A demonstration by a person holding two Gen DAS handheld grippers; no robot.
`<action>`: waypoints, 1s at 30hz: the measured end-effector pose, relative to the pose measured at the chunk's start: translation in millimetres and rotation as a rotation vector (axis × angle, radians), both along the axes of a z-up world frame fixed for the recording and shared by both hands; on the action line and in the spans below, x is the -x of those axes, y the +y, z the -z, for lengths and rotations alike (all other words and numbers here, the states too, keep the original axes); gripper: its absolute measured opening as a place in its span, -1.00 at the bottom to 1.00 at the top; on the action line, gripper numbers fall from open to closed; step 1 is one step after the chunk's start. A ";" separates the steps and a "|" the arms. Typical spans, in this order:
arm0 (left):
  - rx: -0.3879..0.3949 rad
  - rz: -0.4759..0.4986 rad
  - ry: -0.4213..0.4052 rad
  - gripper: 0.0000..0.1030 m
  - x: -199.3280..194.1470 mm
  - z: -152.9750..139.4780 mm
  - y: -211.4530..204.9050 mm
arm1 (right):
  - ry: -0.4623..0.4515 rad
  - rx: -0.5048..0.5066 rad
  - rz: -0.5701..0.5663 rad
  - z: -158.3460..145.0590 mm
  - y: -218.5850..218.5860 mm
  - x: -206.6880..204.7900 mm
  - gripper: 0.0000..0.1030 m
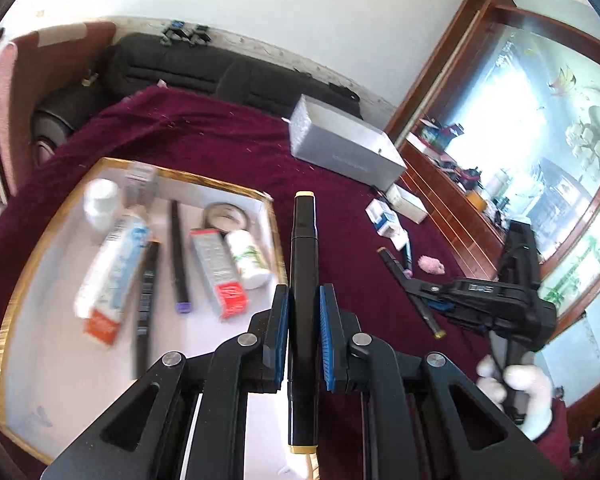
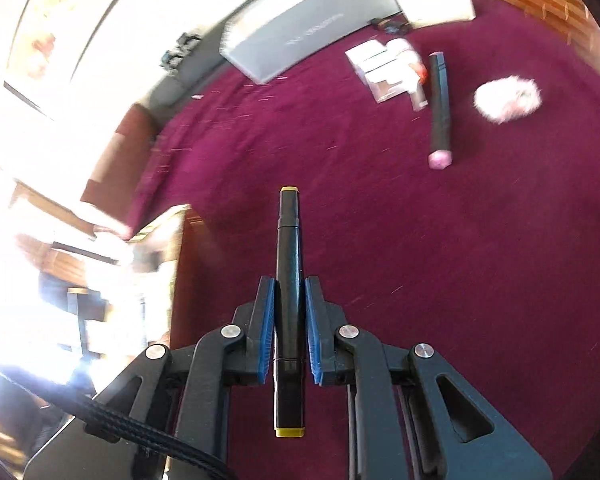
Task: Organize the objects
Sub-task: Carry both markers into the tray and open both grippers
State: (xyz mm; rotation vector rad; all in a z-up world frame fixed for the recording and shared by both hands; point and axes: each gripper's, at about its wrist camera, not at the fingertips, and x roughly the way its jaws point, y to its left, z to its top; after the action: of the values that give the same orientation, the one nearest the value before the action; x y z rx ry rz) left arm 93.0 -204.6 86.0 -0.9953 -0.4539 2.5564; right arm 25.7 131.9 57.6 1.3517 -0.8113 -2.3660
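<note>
A black marker (image 1: 303, 312) is being pinched lengthwise in the left gripper (image 1: 304, 312), its long axis pointed toward the frame's top, with the tray (image 1: 28, 280) lying just left; another marker (image 2: 288, 312) is being pinched likewise by the right gripper (image 2: 290, 316).

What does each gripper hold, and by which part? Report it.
The left gripper clamps a black marker mid-barrel; the right gripper clamps another black marker mid-barrel.

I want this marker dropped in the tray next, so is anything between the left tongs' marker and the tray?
Nothing visible blocks it. The left tongs hold the black marker just right of the tray, whose low gold rim is the only edge to cross. The near white floor is bare.
</note>
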 end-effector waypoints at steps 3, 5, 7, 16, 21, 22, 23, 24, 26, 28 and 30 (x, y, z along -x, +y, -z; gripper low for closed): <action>0.013 -0.057 0.015 -0.77 -11.7 -5.2 -22.9 | 0.031 0.105 -0.051 -11.3 -13.8 -11.8 -0.75; 0.033 -0.099 0.016 -0.77 -17.0 -5.8 -37.2 | 0.048 0.141 -0.084 -18.0 -23.4 -16.5 -0.75; 0.068 -0.139 0.009 -0.77 -19.1 -4.5 -49.5 | 0.056 0.189 -0.129 -22.4 -39.5 -19.3 -0.75; 0.159 -0.240 -0.086 -0.77 3.3 27.9 -90.8 | -0.023 0.301 -0.262 -6.0 -115.1 -8.4 -0.75; 0.184 -0.250 -0.140 -0.77 23.4 48.6 -104.5 | -0.105 0.304 -0.327 16.9 -158.5 7.3 -0.74; 0.194 -0.250 -0.151 -0.77 28.3 51.2 -105.4 | -0.120 0.295 -0.342 20.8 -170.7 13.0 -0.74; 0.204 -0.249 -0.166 -0.77 34.7 54.0 -106.4 | -0.128 0.289 -0.348 23.2 -176.7 16.0 -0.74; 0.214 -0.245 -0.181 -0.77 40.5 56.2 -107.3 | -0.137 0.282 -0.355 25.2 -184.4 19.4 -0.74; 0.238 -0.241 -0.203 -0.77 51.2 59.7 -107.6 | -0.148 0.265 -0.374 27.7 -200.5 24.7 -0.74; 0.265 -0.241 -0.226 -0.77 61.0 65.0 -108.1 | -0.153 0.239 -0.392 28.1 -215.4 27.0 -0.74; 0.261 -0.236 -0.245 -0.77 65.8 70.1 -112.7 | -0.151 0.199 -0.405 28.7 -230.8 30.5 -0.74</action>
State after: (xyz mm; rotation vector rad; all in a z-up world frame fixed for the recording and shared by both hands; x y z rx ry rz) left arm 27.3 -317.4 15.9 -1.4360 -0.3219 2.7655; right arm -4.8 -98.9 28.9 1.4620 -0.7099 -1.8453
